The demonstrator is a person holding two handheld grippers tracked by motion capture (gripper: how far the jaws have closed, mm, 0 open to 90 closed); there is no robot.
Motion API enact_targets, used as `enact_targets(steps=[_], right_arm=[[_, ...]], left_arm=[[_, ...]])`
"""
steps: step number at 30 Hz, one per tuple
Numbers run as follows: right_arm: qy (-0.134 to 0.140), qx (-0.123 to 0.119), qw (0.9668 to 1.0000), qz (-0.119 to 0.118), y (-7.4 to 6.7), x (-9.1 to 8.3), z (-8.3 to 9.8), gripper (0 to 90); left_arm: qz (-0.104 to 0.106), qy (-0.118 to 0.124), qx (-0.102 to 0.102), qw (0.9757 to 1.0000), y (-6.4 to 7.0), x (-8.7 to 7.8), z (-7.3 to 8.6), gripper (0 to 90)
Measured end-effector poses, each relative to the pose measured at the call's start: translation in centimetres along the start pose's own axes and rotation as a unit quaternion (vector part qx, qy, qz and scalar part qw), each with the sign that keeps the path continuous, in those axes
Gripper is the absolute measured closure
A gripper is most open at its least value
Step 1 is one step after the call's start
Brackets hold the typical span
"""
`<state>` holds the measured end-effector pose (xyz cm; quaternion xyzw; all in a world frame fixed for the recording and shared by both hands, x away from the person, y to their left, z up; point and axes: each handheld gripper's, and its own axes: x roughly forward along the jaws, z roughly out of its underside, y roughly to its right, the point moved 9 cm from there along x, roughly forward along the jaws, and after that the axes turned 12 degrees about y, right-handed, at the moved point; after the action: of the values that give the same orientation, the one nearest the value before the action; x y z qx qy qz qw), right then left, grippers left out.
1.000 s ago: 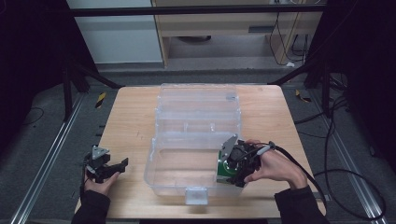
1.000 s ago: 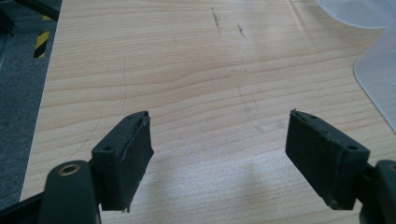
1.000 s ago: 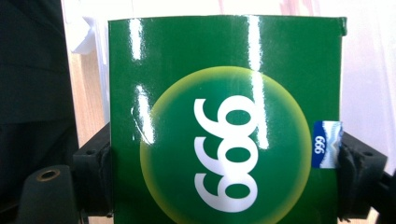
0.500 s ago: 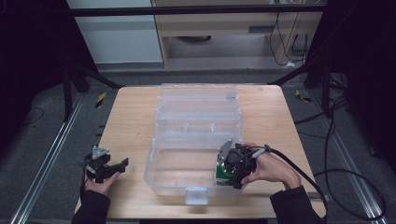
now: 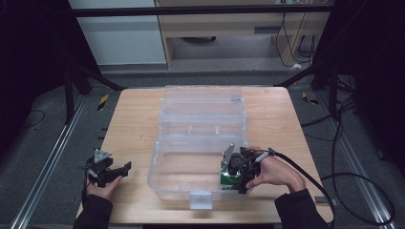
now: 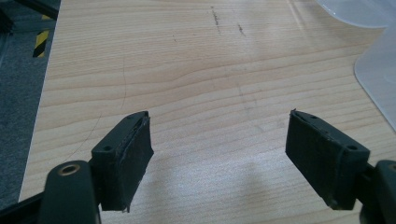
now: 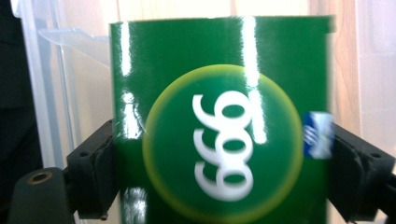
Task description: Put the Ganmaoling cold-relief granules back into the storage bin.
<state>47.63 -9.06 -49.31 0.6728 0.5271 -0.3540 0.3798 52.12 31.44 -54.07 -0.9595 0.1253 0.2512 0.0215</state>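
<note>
A green box (image 7: 219,93) with a yellow-ringed circle and white digits stands between the jaws of my right gripper (image 7: 222,172). These jaws have just been opening, and the pads (image 7: 95,172) sit right at the box's sides with barely any gap. In the high view the green box (image 5: 227,178) is low inside the front right of a clear plastic bin (image 5: 162,143), with my right gripper (image 5: 231,171) reaching in over its right wall. My left gripper (image 5: 122,171) rests open at the table's front left, and nothing lies between its jaws (image 6: 219,158).
The clear bin's lid (image 5: 203,102) lies folded back toward the far side of the wooden table (image 5: 129,124). A latch tab (image 5: 199,200) sticks out at the bin's front. A black cable (image 5: 310,171) trails from the right gripper off the table's right edge.
The right gripper has sunk with the green box deeper into the bin's front right, and its jaws have spread a little. The left gripper has stayed put.
</note>
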Motion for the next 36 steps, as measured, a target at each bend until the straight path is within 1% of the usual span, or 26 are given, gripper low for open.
enact_targets(steps=[5, 10, 11, 12, 13, 14, 15, 16, 18, 19, 20, 21, 22, 23, 24, 25, 26, 27, 28, 29, 30, 31, 32, 33, 34, 36], right_arm=[[0.020, 0.006, 0.9998, 0.004, 0.1, -1.0, -0.3, 12.4], [0.051, 0.015, 0.9983, 0.024, 0.5, -2.8, -0.5, 10.8], [0.058, 0.020, 0.9976, 0.032, 0.6, -3.3, -0.5, 10.4], [0.075, 0.035, 0.9951, 0.056, 1.1, -4.6, -0.5, 9.1], [0.081, 0.041, 0.9939, 0.063, 1.2, -5.1, -0.5, 8.5], [0.081, 0.041, 0.9939, 0.063, 1.2, -5.1, -0.5, 8.5], [0.091, 0.049, 0.9921, 0.071, 1.4, -5.7, -0.3, 8.3], [0.116, 0.070, 0.9862, 0.095, 2.0, -6.8, 0.0, 7.5], [0.141, 0.094, 0.9778, 0.123, 2.6, -7.9, 0.8, 6.7], [0.149, 0.103, 0.9746, 0.131, 2.7, -8.2, 1.1, 5.8], [0.149, 0.103, 0.9746, 0.131, 2.7, -8.2, 1.1, 5.8], [0.160, 0.114, 0.9700, 0.143, 2.9, -8.6, 1.5, 4.6], [0.184, 0.140, 0.9581, 0.169, 3.3, -9.1, 2.6, 5.0], [0.195, 0.151, 0.9525, 0.179, 3.4, -9.3, 3.1, 4.8], [0.202, 0.161, 0.9473, 0.190, 3.5, -9.3, 3.7, 4.3], [0.205, 0.169, 0.9439, 0.196, 3.6, -9.3, 4.2, 3.8], [0.210, 0.180, 0.9380, 0.209, 3.8, -9.3, 5.0, 3.6], [0.210, 0.180, 0.9380, 0.209, 3.8, -9.3, 5.0, 3.6], [0.216, 0.192, 0.9315, 0.221, 3.9, -9.2, 5.7, 3.7], [0.222, 0.203, 0.9263, 0.227, 4.1, -9.1, 6.1, 3.6], [0.231, 0.218, 0.9183, 0.237, 4.3, -8.9, 6.9, 3.3], [0.236, 0.230, 0.9116, 0.246, 4.5, -8.7, 7.5, 3.2], [0.238, 0.251, 0.8996, 0.267, 4.9, -8.1, 8.8, 3.2], [0.238, 0.251, 0.8996, 0.267, 4.9, -8.1, 8.8, 3.2], [0.239, 0.261, 0.8952, 0.271, 5.1, -7.8, 9.4, 2.9], [0.242, 0.280, 0.8845, 0.284, 5.4, -7.3, 10.5, 3.3]], left_arm=[[0.000, 0.000, 0.000, 1.0000, 0.0, 0.0, 0.0, 22.0], [-0.001, 0.000, 0.000, 1.0000, 0.0, 0.0, 0.0, 22.0], [-0.001, 0.000, 0.000, 1.0000, 0.0, 0.0, 0.0, 22.0], [-0.001, 0.000, 0.000, 1.0000, 0.0, 0.0, 0.0, 22.0], [-0.001, 0.001, -0.001, 1.0000, 0.0, 0.0, 0.0, 22.0], [-0.001, 0.001, -0.001, 1.0000, 0.0, 0.0, 0.0, 21.9], [-0.001, 0.001, 0.000, 1.0000, 0.0, 0.0, 0.0, 21.9], [-0.001, 0.001, 0.000, 1.0000, 0.0, 0.0, 0.0, 21.9], [-0.001, 0.001, 0.000, 1.0000, 0.0, 0.0, 0.0, 21.9], [-0.001, 0.000, 0.000, 1.0000, 0.0, 0.0, 0.0, 21.9], [-0.001, 0.000, 0.000, 1.0000, 0.0, 0.0, 0.0, 21.9], [-0.001, 0.000, 0.000, 1.0000, 0.0, 0.0, 0.0, 21.9], [-0.002, 0.000, 0.001, 1.0000, 0.0, 0.0, 0.0, 21.9], [-0.002, 0.000, 0.000, 1.0000, 0.0, 0.0, 0.0, 21.9], [-0.002, 0.000, 0.001, 1.0000, 0.0, 0.0, 0.0, 22.0], [-0.002, 0.000, 0.001, 1.0000, 0.0, 0.0, 0.0, 22.0], [-0.002, 0.000, 0.001, 1.0000, 0.0, 0.0, 0.0, 22.0], [-0.002, 0.000, 0.001, 1.0000, 0.0, 0.0, 0.0, 22.1], [-0.002, -0.001, 0.001, 1.0000, 0.0, 0.0, 0.0, 22.1], [-0.001, 0.000, 0.000, 1.0000, 0.0, 0.0, 0.0, 22.2], [-0.001, 0.000, 0.001, 1.0000, 0.1, 0.0, 0.0, 22.3], [0.000, 0.000, 0.001, 1.0000, 0.1, 0.0, 0.0, 22.5], [0.001, -0.001, 0.000, 1.0000, 0.1, 0.0, 0.0, 23.2], [0.002, -0.001, 0.000, 1.0000, 0.1, 0.0, 0.1, 23.2], [0.004, -0.001, 0.000, 1.0000, 0.1, 0.0, 0.1, 23.7], [0.005, -0.002, 0.000, 1.0000, 0.1, 0.0, 0.1, 24.4]])
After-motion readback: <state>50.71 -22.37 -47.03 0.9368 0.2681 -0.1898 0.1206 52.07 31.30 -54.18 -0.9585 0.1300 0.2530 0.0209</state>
